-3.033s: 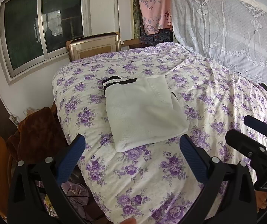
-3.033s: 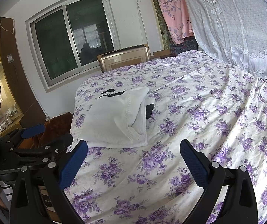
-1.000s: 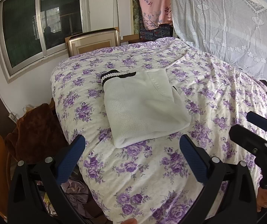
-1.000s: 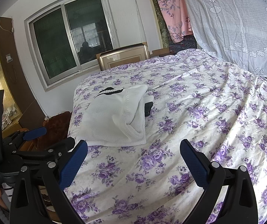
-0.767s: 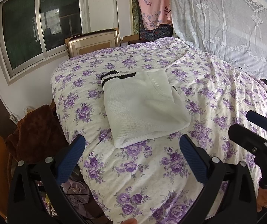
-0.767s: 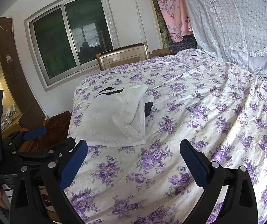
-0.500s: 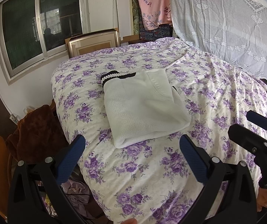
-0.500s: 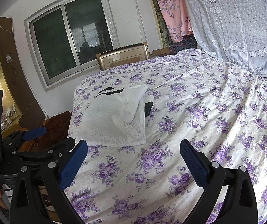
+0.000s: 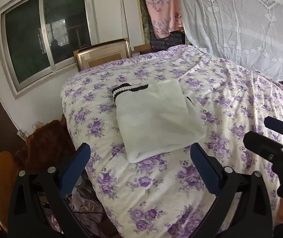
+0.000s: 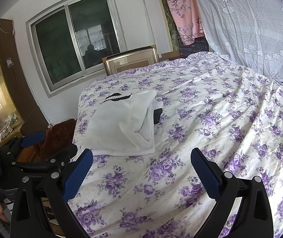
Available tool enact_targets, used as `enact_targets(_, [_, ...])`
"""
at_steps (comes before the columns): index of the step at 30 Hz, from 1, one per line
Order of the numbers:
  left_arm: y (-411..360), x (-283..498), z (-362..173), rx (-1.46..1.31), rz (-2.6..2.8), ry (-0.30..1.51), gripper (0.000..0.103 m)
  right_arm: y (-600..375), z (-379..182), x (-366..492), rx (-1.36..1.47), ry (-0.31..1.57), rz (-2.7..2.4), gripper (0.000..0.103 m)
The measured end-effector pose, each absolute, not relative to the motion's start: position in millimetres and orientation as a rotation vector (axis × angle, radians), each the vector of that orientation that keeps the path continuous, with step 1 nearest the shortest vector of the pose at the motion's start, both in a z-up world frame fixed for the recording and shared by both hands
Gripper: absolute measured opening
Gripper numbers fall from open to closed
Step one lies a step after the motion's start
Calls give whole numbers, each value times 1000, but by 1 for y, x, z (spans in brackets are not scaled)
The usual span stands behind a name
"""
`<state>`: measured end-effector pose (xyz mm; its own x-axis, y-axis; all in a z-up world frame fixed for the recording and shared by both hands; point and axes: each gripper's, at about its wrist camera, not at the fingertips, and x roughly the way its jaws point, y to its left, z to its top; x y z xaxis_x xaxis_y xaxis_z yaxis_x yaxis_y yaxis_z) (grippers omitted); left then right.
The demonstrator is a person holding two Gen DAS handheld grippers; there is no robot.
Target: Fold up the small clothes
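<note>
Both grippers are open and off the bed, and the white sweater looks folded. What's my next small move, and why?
Probably a tidy-up: bring the right gripper to the sweater and tuck the loose layers bulging at its right edge. The top lies flat in the left view, but that side gapes, with something black poking out beside it. The left gripper can stay clear.
</note>
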<state>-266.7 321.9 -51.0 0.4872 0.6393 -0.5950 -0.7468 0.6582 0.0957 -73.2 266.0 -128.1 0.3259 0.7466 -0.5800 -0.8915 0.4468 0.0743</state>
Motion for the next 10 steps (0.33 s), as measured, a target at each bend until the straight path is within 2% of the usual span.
enact_targets(10, [341, -263, -42, -273, 813, 645, 98, 266, -129, -74, -279, 597, 1091, 100])
